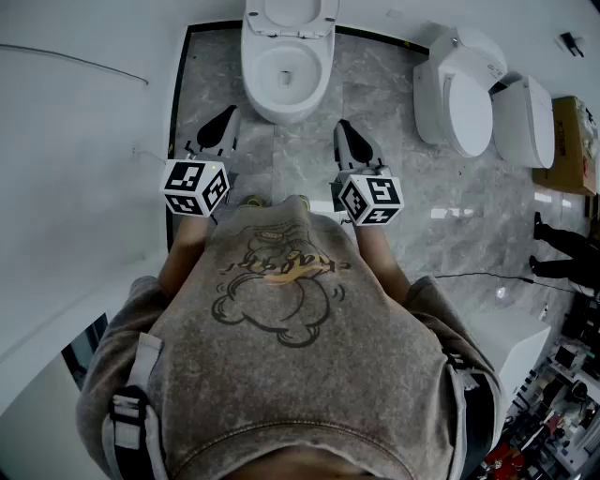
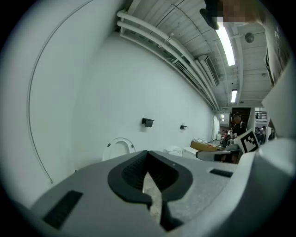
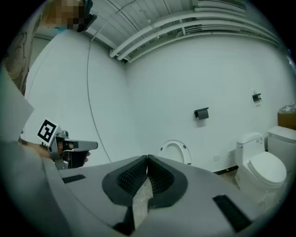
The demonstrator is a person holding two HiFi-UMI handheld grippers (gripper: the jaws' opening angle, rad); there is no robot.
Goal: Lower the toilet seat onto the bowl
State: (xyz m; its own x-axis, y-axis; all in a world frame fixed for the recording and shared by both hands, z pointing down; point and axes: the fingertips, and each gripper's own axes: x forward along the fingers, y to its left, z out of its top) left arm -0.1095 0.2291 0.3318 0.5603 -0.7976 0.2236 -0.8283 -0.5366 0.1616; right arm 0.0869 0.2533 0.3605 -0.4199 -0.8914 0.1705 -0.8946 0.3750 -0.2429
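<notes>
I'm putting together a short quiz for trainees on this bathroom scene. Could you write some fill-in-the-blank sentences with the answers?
The toilet seat stands ____, not down on the bowl.
The left gripper and the right gripper both have their fingers ____, with nothing between them.
To the right of the bowl in the head view stand ____ more toilets.
Missing words: upright; shut; two.

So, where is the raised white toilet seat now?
Head view, top centre: the white toilet seat stands upright behind its white ceramic bowl, left of two other toilets.
</notes>
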